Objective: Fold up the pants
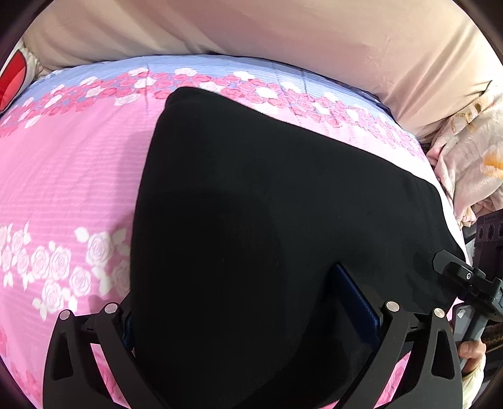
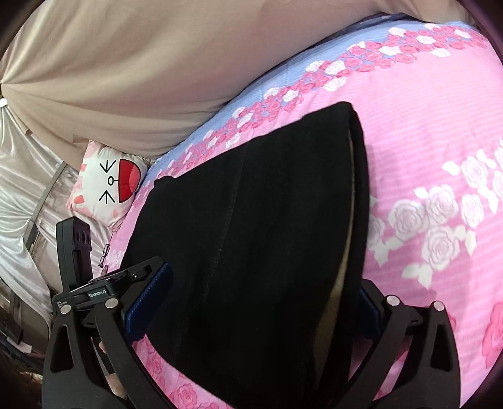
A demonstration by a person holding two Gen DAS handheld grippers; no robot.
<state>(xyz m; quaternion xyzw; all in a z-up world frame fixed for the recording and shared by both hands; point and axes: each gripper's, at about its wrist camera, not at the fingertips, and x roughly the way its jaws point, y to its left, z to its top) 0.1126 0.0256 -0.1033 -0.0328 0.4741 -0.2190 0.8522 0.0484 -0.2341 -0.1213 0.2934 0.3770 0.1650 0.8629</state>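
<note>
Black pants (image 1: 251, 195) lie folded in layers on a pink rose-print bedspread (image 1: 69, 176). They reach from the near edge toward the blue floral band. My left gripper (image 1: 232, 289) is open wide, the near end of the pants filling the gap; its right blue pad (image 1: 355, 299) shows and the left pad is mostly hidden. In the right wrist view the pants (image 2: 251, 220) show a seam and a tan inner layer along their right edge. My right gripper (image 2: 264, 277) is open too, its blue pads (image 2: 147, 302) on either side of the cloth.
A beige sheet (image 1: 283, 28) hangs behind the bed. A white cartoon pillow (image 2: 107, 185) and eyeglasses (image 2: 105, 253) lie at the bed's left side. A floral quilt (image 1: 471, 163) is bunched at the right. Part of the other gripper (image 1: 465, 280) and a hand (image 1: 471, 352) show.
</note>
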